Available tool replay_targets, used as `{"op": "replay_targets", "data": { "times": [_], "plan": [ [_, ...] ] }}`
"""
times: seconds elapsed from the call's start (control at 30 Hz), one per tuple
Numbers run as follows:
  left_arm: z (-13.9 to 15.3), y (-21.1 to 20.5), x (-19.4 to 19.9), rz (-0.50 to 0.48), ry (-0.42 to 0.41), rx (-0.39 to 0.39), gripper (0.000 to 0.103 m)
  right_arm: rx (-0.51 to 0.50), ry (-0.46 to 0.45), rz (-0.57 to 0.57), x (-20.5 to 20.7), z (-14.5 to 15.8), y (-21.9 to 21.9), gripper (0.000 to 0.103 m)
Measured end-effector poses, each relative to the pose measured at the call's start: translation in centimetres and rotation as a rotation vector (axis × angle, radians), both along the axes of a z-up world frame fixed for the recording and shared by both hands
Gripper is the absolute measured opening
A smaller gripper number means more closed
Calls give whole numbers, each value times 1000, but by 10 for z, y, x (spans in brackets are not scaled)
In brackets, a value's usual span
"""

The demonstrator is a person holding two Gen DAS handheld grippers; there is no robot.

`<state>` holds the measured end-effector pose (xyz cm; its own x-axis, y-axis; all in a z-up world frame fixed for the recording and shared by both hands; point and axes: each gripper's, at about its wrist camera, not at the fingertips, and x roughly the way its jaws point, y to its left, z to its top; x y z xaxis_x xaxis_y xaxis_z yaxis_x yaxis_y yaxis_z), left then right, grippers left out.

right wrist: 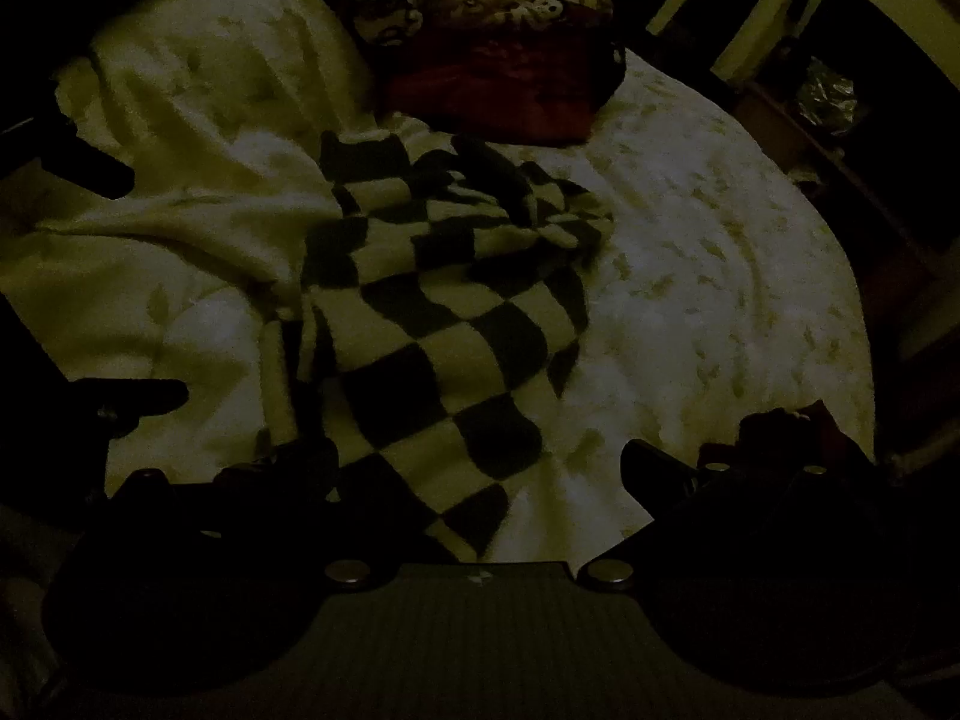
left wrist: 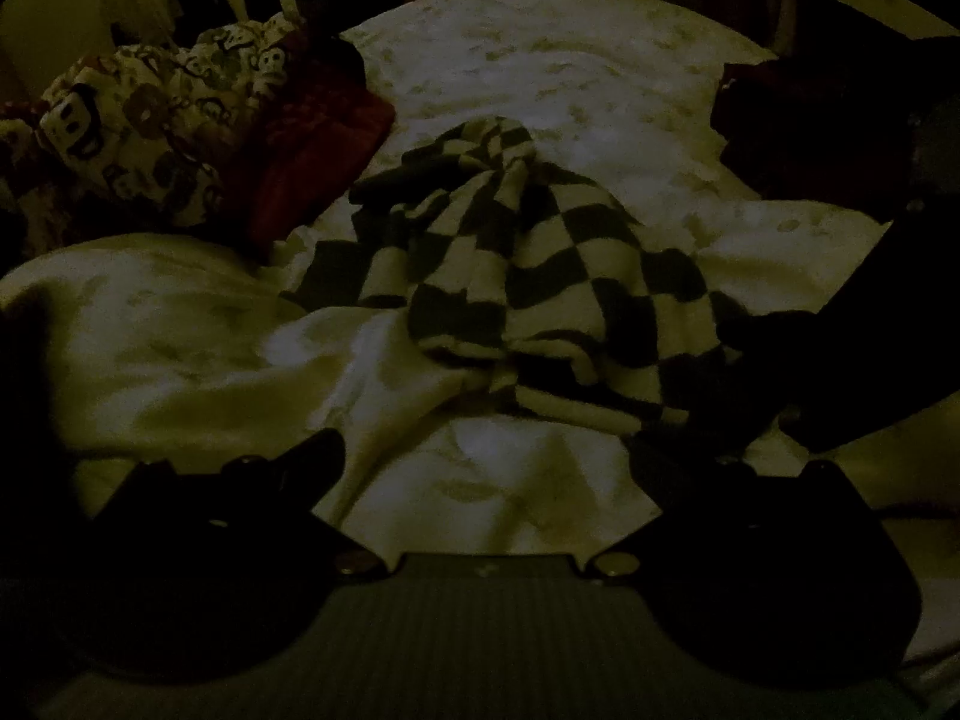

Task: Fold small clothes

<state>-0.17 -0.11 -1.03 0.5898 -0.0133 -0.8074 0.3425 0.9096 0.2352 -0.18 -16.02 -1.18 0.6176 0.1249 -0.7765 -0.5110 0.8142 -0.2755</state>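
Checkered in dark and pale squares, the small garment (left wrist: 528,276) lies crumpled on the pale bedspread (left wrist: 540,60), roughly in the middle of the bed. In the left wrist view we see it bunched into a peak at its far end and spreading out toward us, its near edge just ahead of our left gripper (left wrist: 486,462). That gripper's fingers (left wrist: 318,450) stand wide apart over bare bedspread, with nothing between them; the right-hand finger's tip sits close by the garment's near hem, though in this dim light we cannot tell whether it touches.

In the right wrist view the garment runs from the middle of the frame down to our right gripper (right wrist: 480,468). Its fingers (right wrist: 654,462) are also spread wide, and a corner of the checkered cloth lies in the gap between them, nearer the left finger; neither finger is closed on it. At the left edge of this view we see the dark fingers of the left gripper.

Beyond the garment, a dark red cushion (right wrist: 504,96) rests on the bedspread, with a patterned fabric (left wrist: 150,114) piled against it.
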Motion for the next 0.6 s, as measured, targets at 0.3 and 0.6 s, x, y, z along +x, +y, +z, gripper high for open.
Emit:
{"op": "replay_targets", "data": {
  "times": [0.3, 0.6],
  "plan": [
    [5, 7, 6, 2, 6, -72, 103, 5, -17, -15, 5, 1, 2, 103],
    [5, 2, 11, -2, -8, -33, 103, 52, -15, -51, 16, 1, -1, 103]
  ]
}}
